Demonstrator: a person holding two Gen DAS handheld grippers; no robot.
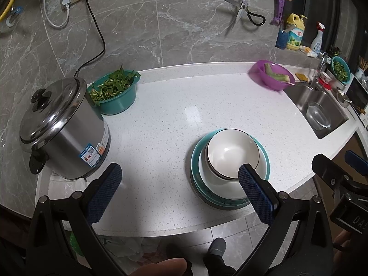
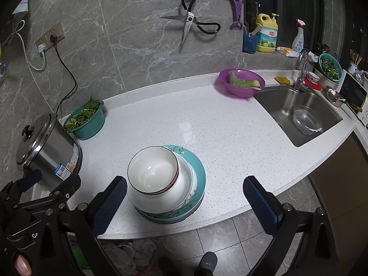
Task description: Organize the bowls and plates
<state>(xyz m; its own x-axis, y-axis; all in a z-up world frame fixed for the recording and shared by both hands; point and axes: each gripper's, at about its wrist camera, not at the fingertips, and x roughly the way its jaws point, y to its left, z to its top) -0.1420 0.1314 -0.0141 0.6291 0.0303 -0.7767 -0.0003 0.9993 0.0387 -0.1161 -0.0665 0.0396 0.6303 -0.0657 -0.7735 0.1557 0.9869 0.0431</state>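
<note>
The white speckled worktop (image 2: 207, 124) carries one stack of crockery near its front edge, roughly midway along. At the bottom of the stack lies a teal plate (image 2: 199, 168) with a pale blossom-and-branch pattern around its rim; more plate edges show beneath it, but how many cannot be told. On the plate sits a large white bowl (image 2: 184, 184), and nested in that bowl, leaning toward the pot end of the worktop, is a smaller white bowl (image 2: 151, 170) with a thin dark line around its lip and a glossy, bare inside. Well apart from the stack, a steel pot (image 1: 66, 133) with a black-knobbed lid stands at the worktop's left end, a teal basin of greens (image 1: 115, 92) just behind it near the back edge, and a purple basin (image 1: 272, 74) at the back edge beside the sink (image 2: 299, 112). The left gripper (image 1: 179, 186) is spread wide and holds nothing; its right pad (image 1: 255, 195) overlaps the near side of the stack in the left wrist view, though contact cannot be told. The right gripper (image 2: 184, 197) is likewise wide apart and empty, hanging over the front edge with the stack lying between its fingers, nearer the left pad (image 2: 110, 204).
</note>
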